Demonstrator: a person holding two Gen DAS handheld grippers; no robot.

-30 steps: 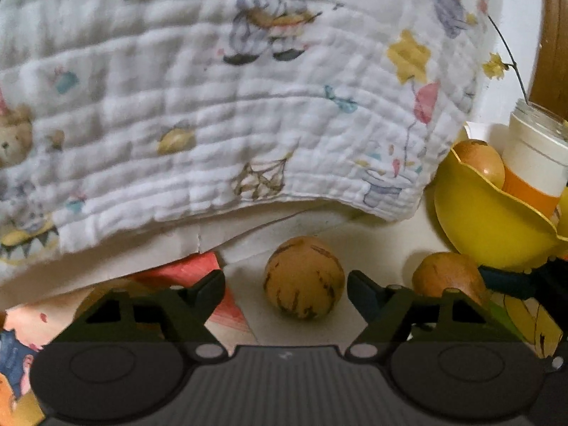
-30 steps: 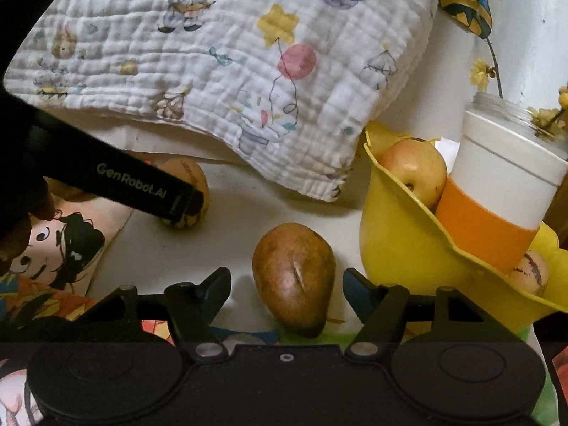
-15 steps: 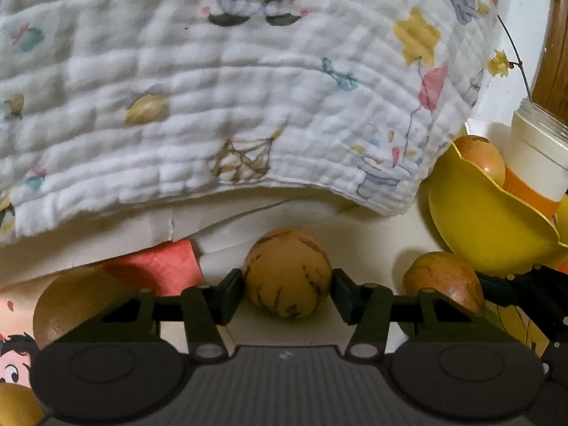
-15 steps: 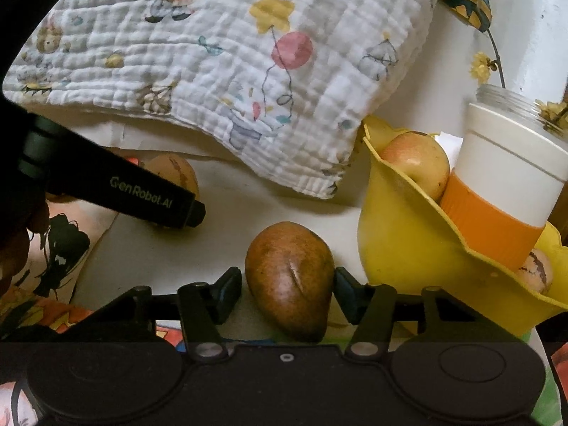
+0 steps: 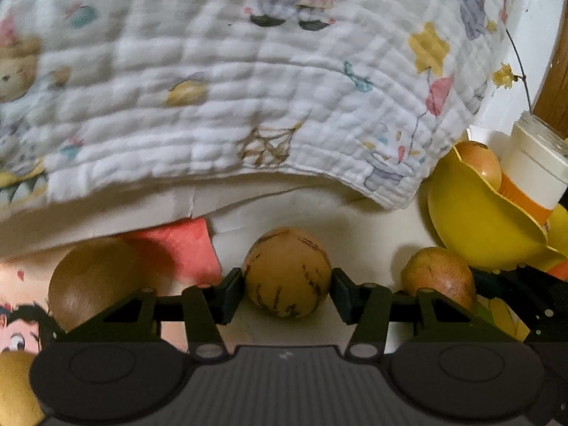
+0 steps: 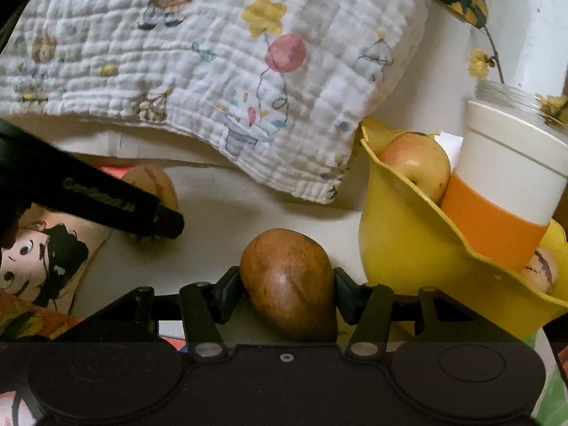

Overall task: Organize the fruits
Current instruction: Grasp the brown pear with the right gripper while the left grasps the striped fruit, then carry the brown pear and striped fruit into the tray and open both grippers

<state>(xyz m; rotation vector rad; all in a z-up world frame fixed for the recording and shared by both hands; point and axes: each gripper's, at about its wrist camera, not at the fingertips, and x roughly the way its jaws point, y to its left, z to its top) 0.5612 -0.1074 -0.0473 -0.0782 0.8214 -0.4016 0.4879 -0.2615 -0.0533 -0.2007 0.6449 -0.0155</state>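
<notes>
Left wrist view first: the left gripper point(image 5: 287, 284) has both pads pressed on a round striped fruit point(image 5: 287, 277) that sits on the pale tabletop point(image 5: 369, 227), just in front of the cartoon-print blanket point(image 5: 248, 81). A brown fruit point(image 5: 90, 277) lies off to its left, and the yellow bowl point(image 5: 475, 223) with the white-and-orange jar point(image 5: 532, 174) in it sits to the right.

Right wrist view: the right gripper point(image 6: 287, 289) is clamped on a brown pear-shaped fruit point(image 6: 289, 284), pads on either flank near its fat end, and the fruit is still down on the table right beside the bowl. There's already a reddish apple point(image 6: 415, 165) and another striped fruit point(image 6: 541, 268) in the bowl, crowded by the jar.

My take: both grabs look centred, so lift straight up before swinging anything sideways. The pear tapers, so it could slip toward the narrow end if tilted. I'd drop the pear in first since it's nearest, aim for the gap left of the jar, clear the wavy rim, and keep the two grippers from bumping each other.
</notes>
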